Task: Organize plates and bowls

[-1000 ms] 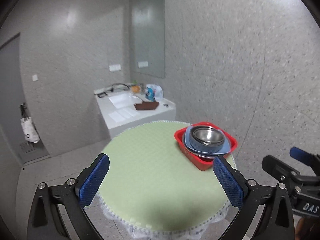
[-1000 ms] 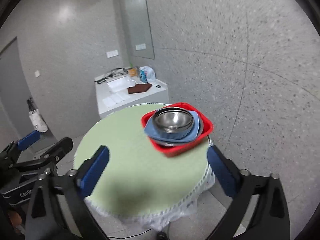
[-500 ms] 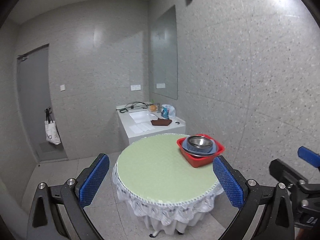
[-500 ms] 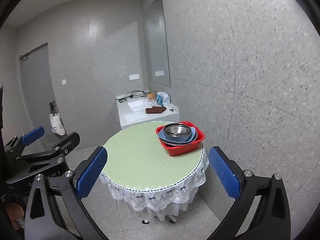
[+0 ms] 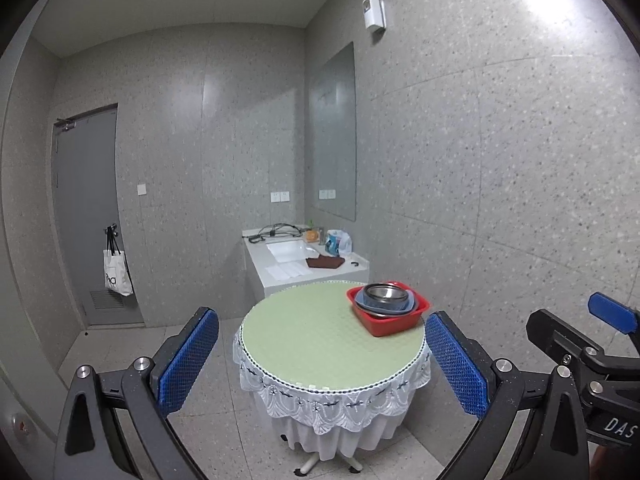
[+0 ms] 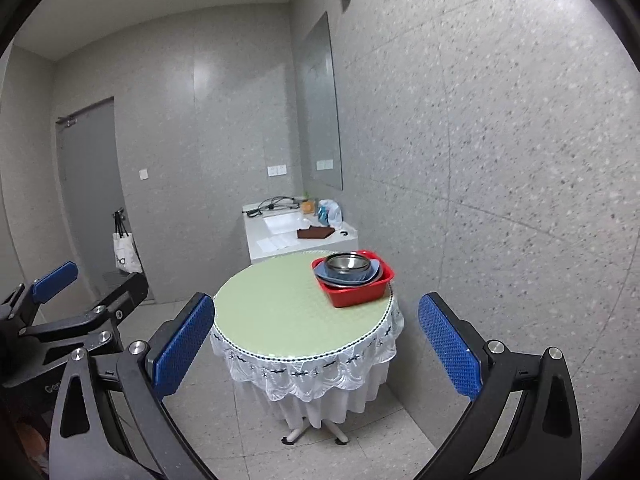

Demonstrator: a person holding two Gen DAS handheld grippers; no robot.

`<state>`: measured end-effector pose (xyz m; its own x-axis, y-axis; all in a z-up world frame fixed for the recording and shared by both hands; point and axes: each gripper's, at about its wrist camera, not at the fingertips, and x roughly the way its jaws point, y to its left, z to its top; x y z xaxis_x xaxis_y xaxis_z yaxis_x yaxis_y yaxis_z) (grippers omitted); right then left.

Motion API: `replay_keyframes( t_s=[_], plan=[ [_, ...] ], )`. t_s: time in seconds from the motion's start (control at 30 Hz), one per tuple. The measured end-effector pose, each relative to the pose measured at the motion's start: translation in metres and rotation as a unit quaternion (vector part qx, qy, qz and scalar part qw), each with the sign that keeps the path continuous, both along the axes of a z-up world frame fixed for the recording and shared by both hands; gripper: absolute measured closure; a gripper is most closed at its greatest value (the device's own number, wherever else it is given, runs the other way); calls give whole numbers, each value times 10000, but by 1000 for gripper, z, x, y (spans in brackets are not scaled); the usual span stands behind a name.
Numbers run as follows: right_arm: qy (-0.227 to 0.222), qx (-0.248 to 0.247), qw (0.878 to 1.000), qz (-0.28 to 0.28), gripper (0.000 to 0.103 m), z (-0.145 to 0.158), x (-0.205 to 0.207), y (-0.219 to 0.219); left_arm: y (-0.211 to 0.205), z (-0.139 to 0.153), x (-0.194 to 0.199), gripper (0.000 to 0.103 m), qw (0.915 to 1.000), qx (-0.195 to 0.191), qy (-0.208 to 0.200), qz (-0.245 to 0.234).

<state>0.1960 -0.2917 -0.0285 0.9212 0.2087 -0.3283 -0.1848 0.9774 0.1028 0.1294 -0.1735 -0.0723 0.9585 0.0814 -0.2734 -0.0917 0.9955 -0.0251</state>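
Both the left gripper (image 5: 322, 354) and the right gripper (image 6: 316, 340) hang wide open and empty, well back from the round green-topped table (image 5: 304, 340). The red plastic basin (image 5: 390, 314), holding a blue plate and a steel bowl (image 5: 385, 294), sits at the table's far-right edge, ahead and slightly right; the right gripper appears nearer.

Ahead of the gripper stands a round table under a pale green cloth with a white lace skirt (image 5: 320, 344), on a floor of pale speckled tiles (image 5: 120, 344). Beyond it a white counter with an inset sink (image 5: 280, 258) meets the grey speckled tiled walls (image 5: 500, 160), below a frameless rectangular mirror (image 5: 334, 136). Far left, a grey door (image 5: 84, 208) carries a white tote bag (image 5: 117, 274), and ceiling light glares off the right wall.
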Motion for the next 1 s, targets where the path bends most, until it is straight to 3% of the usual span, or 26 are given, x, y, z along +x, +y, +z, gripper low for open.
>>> replay_keyframes(
  t_s=[0.2,0.37,1.0],
  plan=[
    [-100,23,9998,-140,0,8,-12,10,8,2,-10,1,9999,-43,-62,-84],
    [-174,-22,9994,-283,0,12,-15,26,30,4,15,1,9998,-88,-108,-142],
    [-233,-64,9988,-426,0,13,-1,66,84,4,46,1,9998,-112,-65,-174]
  ],
)
